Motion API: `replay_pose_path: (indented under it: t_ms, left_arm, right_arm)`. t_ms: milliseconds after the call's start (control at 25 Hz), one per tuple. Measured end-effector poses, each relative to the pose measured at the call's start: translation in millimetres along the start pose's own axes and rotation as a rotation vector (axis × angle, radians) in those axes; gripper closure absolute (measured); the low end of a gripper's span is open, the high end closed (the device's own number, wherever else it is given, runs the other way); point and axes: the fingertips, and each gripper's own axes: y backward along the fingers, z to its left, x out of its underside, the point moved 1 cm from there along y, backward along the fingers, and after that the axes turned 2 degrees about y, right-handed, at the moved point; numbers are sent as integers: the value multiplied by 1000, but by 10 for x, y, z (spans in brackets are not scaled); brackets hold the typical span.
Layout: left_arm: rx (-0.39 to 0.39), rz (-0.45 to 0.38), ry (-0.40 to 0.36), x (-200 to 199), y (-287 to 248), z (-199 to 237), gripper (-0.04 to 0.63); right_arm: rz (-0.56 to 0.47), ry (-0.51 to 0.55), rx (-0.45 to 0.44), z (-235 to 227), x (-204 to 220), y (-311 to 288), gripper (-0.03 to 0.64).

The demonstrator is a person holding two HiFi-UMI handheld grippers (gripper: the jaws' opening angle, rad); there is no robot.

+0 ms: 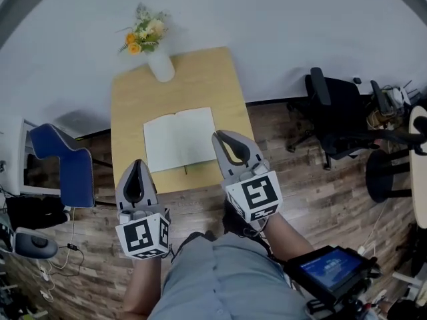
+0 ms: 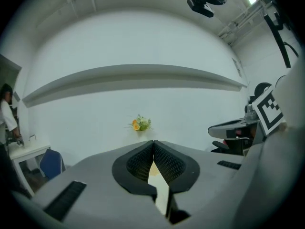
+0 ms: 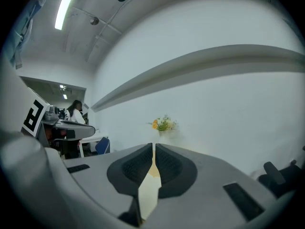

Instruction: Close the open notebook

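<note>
The open notebook (image 1: pixel 179 139) lies flat, white pages up, in the middle of a small wooden table (image 1: pixel 131 99). My left gripper (image 1: pixel 138 164) (image 2: pixel 153 142) is shut and holds nothing; its tip hangs at the table's near edge, left of the notebook. My right gripper (image 1: pixel 219 137) (image 3: pixel 153 146) is also shut and holds nothing. Its tip is over the notebook's right edge; whether it touches the page I cannot tell. Both point toward the far wall, roughly level. Only a pale sliver shows between each pair of jaws in the gripper views.
A white vase of orange flowers (image 1: pixel 150 42) (image 2: pixel 140 123) (image 3: pixel 163 124) stands at the table's far end. A blue chair (image 1: pixel 67 165) sits left, a black office chair (image 1: pixel 337 115) right. A device with a blue screen (image 1: pixel 331 269) hangs at my hip. A person (image 3: pixel 76 112) sits far off.
</note>
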Motion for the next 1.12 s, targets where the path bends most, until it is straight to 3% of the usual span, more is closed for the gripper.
replay_pose_path:
  t_ms: [240,440,840,1120]
  left_arm:
    - [-100,-16,-6,-172,-357,162,575]
    - [-130,14,17,0,-634,429,575]
    - [-116,174,110,961,-1128,928,574]
    - [-100,283,190,1732,-1211,1092,548]
  right_arm:
    - [-9,13,-88,-230,-156,-529,568]
    - [33,21,-105,-248,-36,-890,568]
    - [152,30,-123,-123,396,-1605,568]
    - [253,26,-155,57,934,-1908,568]
